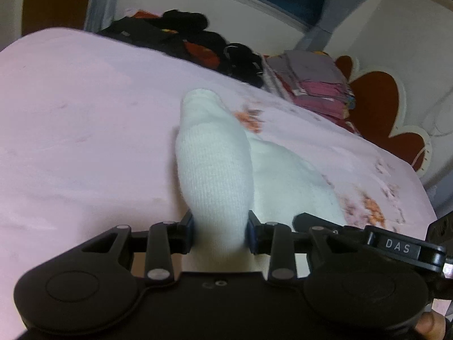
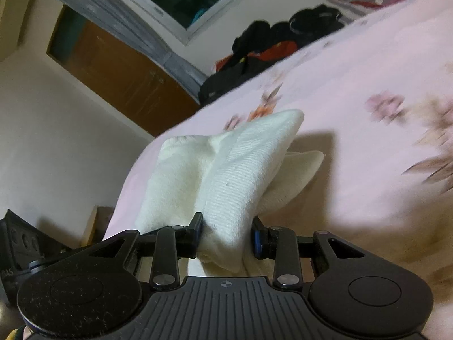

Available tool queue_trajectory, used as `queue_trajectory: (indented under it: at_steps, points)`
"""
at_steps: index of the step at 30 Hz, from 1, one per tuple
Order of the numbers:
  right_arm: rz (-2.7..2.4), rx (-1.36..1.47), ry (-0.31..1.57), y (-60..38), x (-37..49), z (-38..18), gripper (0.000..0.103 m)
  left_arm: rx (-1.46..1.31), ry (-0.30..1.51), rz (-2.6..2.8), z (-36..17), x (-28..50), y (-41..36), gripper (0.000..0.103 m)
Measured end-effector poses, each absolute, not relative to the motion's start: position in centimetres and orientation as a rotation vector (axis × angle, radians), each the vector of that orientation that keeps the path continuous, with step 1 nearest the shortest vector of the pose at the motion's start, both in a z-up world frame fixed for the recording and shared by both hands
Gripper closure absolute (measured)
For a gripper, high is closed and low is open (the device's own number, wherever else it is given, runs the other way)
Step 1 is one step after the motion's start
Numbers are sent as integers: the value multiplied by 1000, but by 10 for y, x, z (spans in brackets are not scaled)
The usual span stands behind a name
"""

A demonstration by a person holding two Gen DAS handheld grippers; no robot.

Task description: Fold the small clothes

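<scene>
A small white knitted garment (image 1: pixel 215 164) is lifted off the pink floral bedsheet (image 1: pixel 85 113). My left gripper (image 1: pixel 220 235) is shut on a bunched fold of it, and more white cloth (image 1: pixel 288 175) trails to the right toward the other gripper's body (image 1: pixel 396 246). In the right wrist view, my right gripper (image 2: pixel 228 235) is shut on another bunched part of the same white garment (image 2: pixel 240 175). Its loose folds spread left and right above the sheet (image 2: pixel 368 99). The cloth hides both sets of pads.
A heap of dark and red clothes (image 1: pixel 184 36) lies at the bed's far edge, also seen as the dark heap (image 2: pixel 269 48). A stack of folded pink and grey clothes (image 1: pixel 311 82) sits by the red-and-white headboard (image 1: pixel 379 104). A wooden door (image 2: pixel 119 70) stands beyond the bed.
</scene>
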State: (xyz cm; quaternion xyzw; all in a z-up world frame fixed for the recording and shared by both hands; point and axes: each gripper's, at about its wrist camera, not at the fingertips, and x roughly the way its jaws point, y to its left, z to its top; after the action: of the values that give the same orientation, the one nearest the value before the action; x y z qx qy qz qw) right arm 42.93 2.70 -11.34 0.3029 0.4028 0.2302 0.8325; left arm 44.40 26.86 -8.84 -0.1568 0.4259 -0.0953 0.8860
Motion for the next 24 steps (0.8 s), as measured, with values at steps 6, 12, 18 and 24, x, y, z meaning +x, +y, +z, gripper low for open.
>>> queue_trajectory:
  at_steps: [6, 12, 18, 24]
  points:
    - [409, 551, 899, 52, 445, -140, 70, -376, 914, -196, -133, 447, 305, 53]
    - [350, 515, 912, 46, 432, -140, 63, -326, 893, -198, -119, 450, 306, 42]
    - [310, 367, 770, 60, 427, -93, 63, -305, 727, -145, -88, 451, 316, 57]
    - [316, 256, 753, 103, 463, -96, 63, -223, 765, -173, -110, 482, 283, 73]
